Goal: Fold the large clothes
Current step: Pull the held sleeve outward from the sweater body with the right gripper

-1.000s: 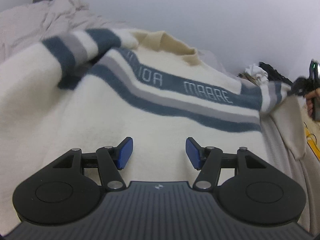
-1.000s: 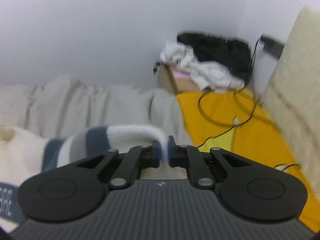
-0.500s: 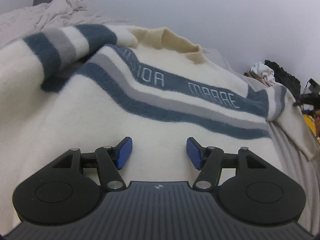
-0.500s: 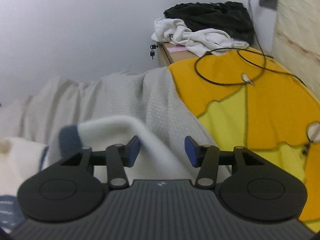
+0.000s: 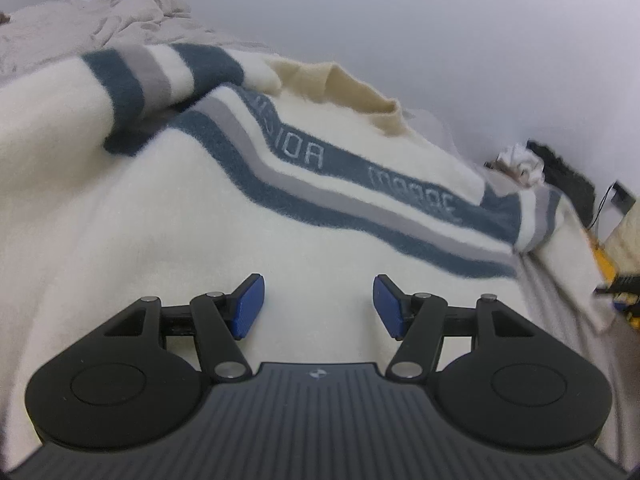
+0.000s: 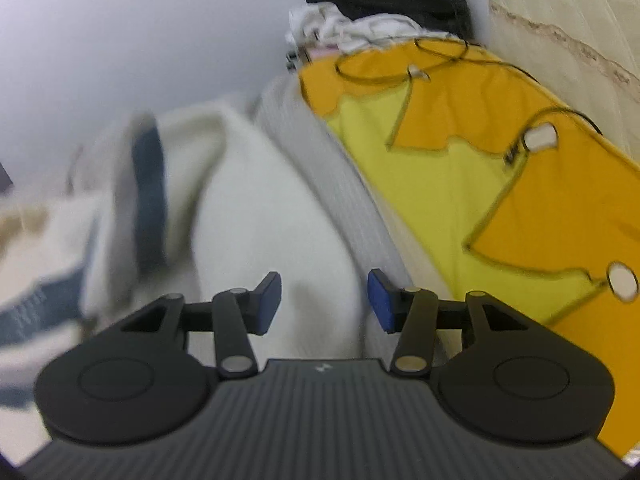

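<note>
A large cream sweater (image 5: 168,216) with blue and grey chest stripes and lettering lies spread on the bed, collar at the far side. Its left sleeve (image 5: 132,76) is folded in over the chest. Its right sleeve (image 5: 560,236) hangs off the right side and shows blurred in the right wrist view (image 6: 272,216). My left gripper (image 5: 318,304) is open and empty just above the sweater's lower body. My right gripper (image 6: 324,300) is open and empty over the right sleeve.
A grey bed cover (image 6: 344,184) lies under the sweater. A yellow and orange sheet (image 6: 472,168) with black cables lies to the right. A pile of white and dark clothes (image 6: 372,12) sits on a box at the far wall. A rumpled blanket (image 5: 92,20) lies far left.
My right gripper has opened and let go of the right sleeve, which has dropped beside the sweater. The right gripper has turned down toward the sleeve. The left gripper has stayed open over the sweater.
</note>
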`<state>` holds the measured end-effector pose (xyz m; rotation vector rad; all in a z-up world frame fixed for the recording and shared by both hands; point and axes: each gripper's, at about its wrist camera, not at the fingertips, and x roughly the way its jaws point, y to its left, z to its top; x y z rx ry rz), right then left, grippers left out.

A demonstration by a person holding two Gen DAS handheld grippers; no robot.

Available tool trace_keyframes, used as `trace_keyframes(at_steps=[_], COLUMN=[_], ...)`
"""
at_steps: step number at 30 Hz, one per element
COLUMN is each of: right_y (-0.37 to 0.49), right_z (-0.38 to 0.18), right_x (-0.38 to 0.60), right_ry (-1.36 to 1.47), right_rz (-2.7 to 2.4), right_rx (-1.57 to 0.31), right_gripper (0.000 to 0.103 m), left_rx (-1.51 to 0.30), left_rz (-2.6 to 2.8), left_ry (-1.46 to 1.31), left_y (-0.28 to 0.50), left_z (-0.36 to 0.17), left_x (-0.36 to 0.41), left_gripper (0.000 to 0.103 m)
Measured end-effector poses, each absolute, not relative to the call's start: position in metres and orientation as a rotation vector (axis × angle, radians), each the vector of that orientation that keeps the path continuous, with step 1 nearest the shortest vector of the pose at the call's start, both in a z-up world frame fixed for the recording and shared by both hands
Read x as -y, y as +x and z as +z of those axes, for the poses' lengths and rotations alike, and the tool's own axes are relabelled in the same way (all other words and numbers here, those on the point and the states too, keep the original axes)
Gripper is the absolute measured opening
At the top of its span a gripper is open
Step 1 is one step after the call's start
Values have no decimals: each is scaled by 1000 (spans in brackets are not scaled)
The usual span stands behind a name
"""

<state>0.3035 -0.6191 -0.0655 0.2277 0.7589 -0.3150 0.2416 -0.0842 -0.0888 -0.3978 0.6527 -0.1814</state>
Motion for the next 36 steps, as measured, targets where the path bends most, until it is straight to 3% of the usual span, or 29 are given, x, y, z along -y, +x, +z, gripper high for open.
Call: trace_keyframes(at_steps=[3,7,8,22,26,36], right_y=[294,299,299,307,315,315], right_z=[-75,-76,-70,104,89,-25], right_x=[603,590,591,680,690,735], right_ry=[128,54,64,96,76,194], right_rz=[-330,-336,-340,-506,-531,-590], right_rx=[-712,-761,-763,-550,-584,-677], right_gripper=[49,12,11,8,8,9], left_rx=[-651,-641,-639,-631,-634,-642], left_rz=[-172,-172,-173,-176,-175,-172], left_ry=[-387,-362,-356,-344,-322,-251], left_y=[245,249,250,253,255,255], left_z=[-91,-95,-95,-95,-95,-94], left_x=[84,86,86,88,91,99], left_gripper=[66,66,66,66,66,66])
